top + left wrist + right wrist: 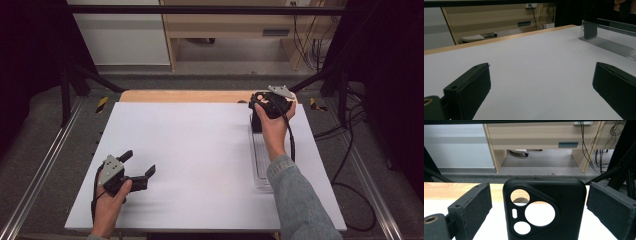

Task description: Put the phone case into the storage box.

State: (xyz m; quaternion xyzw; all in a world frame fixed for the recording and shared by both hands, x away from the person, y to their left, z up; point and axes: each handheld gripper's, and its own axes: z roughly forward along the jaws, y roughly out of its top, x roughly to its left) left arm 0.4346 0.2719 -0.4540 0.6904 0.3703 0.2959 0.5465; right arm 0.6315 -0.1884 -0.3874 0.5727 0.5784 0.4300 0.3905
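Note:
A black phone case point(544, 202) with round camera cutouts stands upright between the jaws of my right gripper point(539, 187). The jaws sit on either side of it, with a small gap on the left and almost none on the right. In the high view the case point(256, 121) stands at the far end of a clear plastic rack point(261, 162), and a hand holds the right gripper point(265, 107) over it. My left gripper point(139, 164) rests low over the near left of the white table point(200, 150), open and holding nothing. Its jaws point(542, 72) frame bare table.
The clear rack point(609, 43) runs along the table's right side. A wooden strip point(185, 96) edges the far side of the table. Beyond it are the floor, a wooden desk point(230, 25) and cables point(310, 45). Black frame bars stand at both sides.

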